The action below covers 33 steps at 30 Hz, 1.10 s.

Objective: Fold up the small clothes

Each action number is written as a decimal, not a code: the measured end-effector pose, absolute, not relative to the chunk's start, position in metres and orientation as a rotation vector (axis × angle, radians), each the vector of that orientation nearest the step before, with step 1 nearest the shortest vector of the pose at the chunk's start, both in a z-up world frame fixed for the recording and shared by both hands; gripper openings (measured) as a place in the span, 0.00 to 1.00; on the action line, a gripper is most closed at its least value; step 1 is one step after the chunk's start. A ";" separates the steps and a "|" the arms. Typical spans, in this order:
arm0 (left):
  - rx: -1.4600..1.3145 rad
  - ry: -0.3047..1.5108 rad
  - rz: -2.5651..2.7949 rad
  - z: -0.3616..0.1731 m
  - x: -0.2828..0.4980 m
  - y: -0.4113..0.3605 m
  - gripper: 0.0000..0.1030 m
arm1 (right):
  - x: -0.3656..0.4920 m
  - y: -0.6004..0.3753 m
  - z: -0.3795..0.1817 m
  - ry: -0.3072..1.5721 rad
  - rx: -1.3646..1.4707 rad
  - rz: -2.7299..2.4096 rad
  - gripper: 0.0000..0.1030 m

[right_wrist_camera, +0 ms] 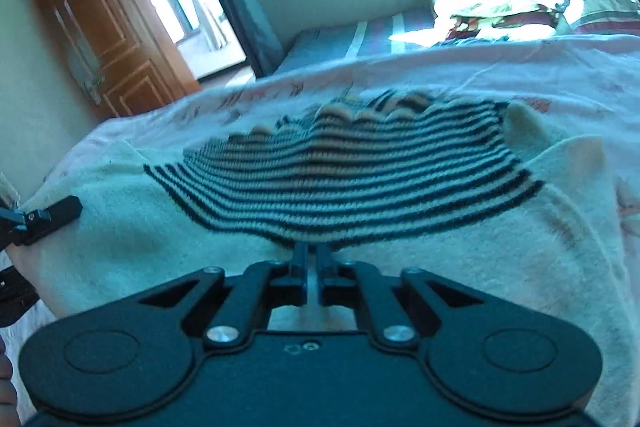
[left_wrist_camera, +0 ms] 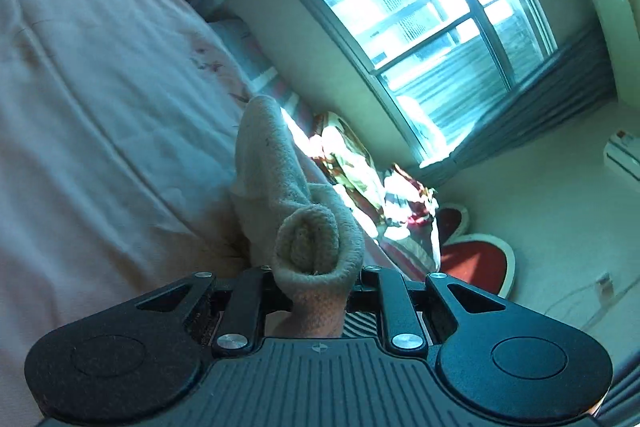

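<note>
Between the left gripper [left_wrist_camera: 318, 291] jaws hangs a beige sock [left_wrist_camera: 280, 187], clamped at its cuff above the bed [left_wrist_camera: 80, 87]. Right gripper [right_wrist_camera: 314, 259] pinches the striped garment [right_wrist_camera: 340, 179], apparently by its near hem. Both are soft, light and limp; grasp edges.

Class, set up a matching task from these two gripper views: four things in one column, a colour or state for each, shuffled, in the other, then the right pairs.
Things:
1. sock
2. striped cloth
3. door
4. heart cushion

Descriptions:
A. red with a pale rim
B. brown wood, standing open
C. beige, held up by the left gripper
D. dark and light stripes, pinched by the right gripper

Pairs: 1-C, 2-D, 3-B, 4-A
</note>
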State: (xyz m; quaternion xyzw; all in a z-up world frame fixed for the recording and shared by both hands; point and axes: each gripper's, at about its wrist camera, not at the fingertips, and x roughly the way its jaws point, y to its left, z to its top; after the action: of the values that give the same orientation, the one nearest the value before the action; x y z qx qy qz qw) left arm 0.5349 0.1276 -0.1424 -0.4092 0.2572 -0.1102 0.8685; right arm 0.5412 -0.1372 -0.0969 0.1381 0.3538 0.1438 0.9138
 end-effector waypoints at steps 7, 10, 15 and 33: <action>-0.574 0.648 -0.427 -0.105 0.555 0.000 0.17 | 0.494 -0.249 -0.062 0.577 0.576 0.150 0.12; -0.422 0.771 -0.503 -0.122 0.564 -0.069 0.18 | 0.471 -0.292 -0.057 0.556 0.626 0.087 0.14; -0.238 0.803 -0.568 -0.134 0.551 -0.135 0.72 | 0.434 -0.341 -0.060 0.553 0.690 0.022 0.26; -0.241 0.788 -0.242 -0.133 0.572 0.032 0.73 | 0.496 -0.280 -0.102 0.929 0.909 0.186 0.65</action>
State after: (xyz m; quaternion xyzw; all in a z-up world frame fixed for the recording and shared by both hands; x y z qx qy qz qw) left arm 0.5722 0.0320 -0.1327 -0.1166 0.3818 -0.1172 0.9093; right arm 0.4960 -0.2802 -0.1018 0.4228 0.4317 0.0866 0.7921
